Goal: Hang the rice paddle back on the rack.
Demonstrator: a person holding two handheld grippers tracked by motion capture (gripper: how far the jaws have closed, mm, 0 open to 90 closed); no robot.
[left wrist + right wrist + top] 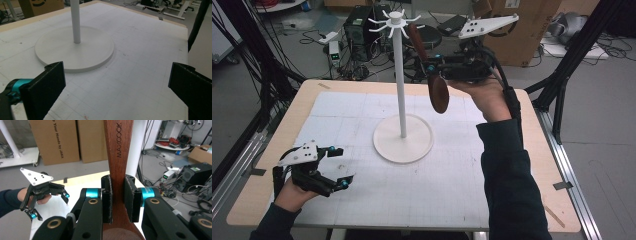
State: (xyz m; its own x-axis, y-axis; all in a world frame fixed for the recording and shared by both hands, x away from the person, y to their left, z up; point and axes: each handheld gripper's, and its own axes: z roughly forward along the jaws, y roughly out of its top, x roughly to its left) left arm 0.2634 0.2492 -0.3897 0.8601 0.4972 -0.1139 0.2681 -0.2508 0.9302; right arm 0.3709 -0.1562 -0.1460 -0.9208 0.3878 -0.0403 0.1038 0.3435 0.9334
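A brown wooden spoon (432,75) hangs bowl-down in the air right of the white stand's pole (400,75). My right gripper (432,67) is shut on its handle; up close the handle (117,157), stamped MAXCOOK, sits clamped between the two black pads. The spoon's top end reaches up next to the hooks (394,22) at the head of the stand. The stand's round base (403,138) rests mid-table. My left gripper (343,167) hovers low at the table's front left, open with nothing between its jaws; it also shows far off as my left gripper (48,203).
A white gridded mat (362,200) covers most of the wooden table (257,195). The stand's base (75,48) lies just ahead of the left jaws. Cardboard boxes (524,30), a computer case (359,25) and cables crowd the floor behind the table.
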